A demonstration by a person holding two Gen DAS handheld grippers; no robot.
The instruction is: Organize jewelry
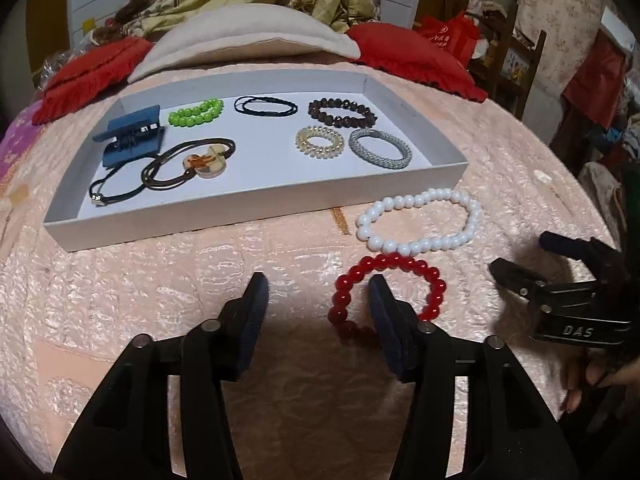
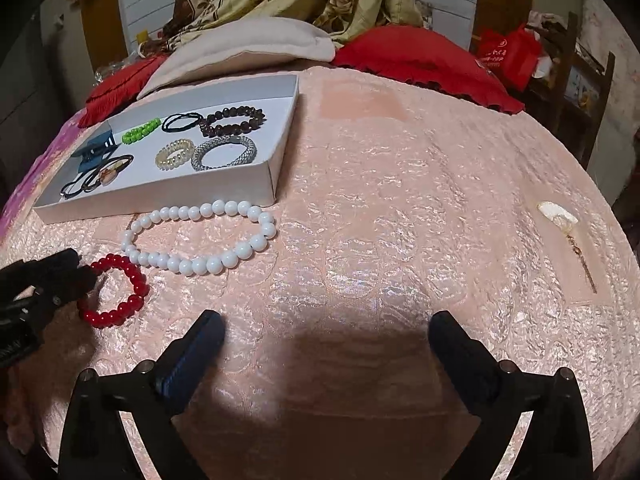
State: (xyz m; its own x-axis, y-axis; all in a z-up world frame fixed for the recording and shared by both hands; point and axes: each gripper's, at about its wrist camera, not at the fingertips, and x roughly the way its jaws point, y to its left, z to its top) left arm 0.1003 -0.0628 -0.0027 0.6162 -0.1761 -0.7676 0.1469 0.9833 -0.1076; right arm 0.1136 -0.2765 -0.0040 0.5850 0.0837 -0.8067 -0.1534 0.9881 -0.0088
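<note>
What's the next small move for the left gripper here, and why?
Probably close the left gripper on the red bracelet: one finger already sits inside its loop, jaws open, and it lies outside the tray.

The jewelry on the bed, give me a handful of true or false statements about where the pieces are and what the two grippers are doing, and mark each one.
1. The white bead necklace lies inside the white tray. False: it lies on the pink bedspread in front of the tray.
2. The red bead bracelet lies outside the tray. True.
3. The left gripper is clamped on the red bead bracelet. False: its fingers are apart, with one finger over the ring.
4. The right gripper is open and empty. True.
5. The green bead bracelet is in the tray. True.
6. The blue hair claw lies on the bedspread. False: it is in the tray.
</note>
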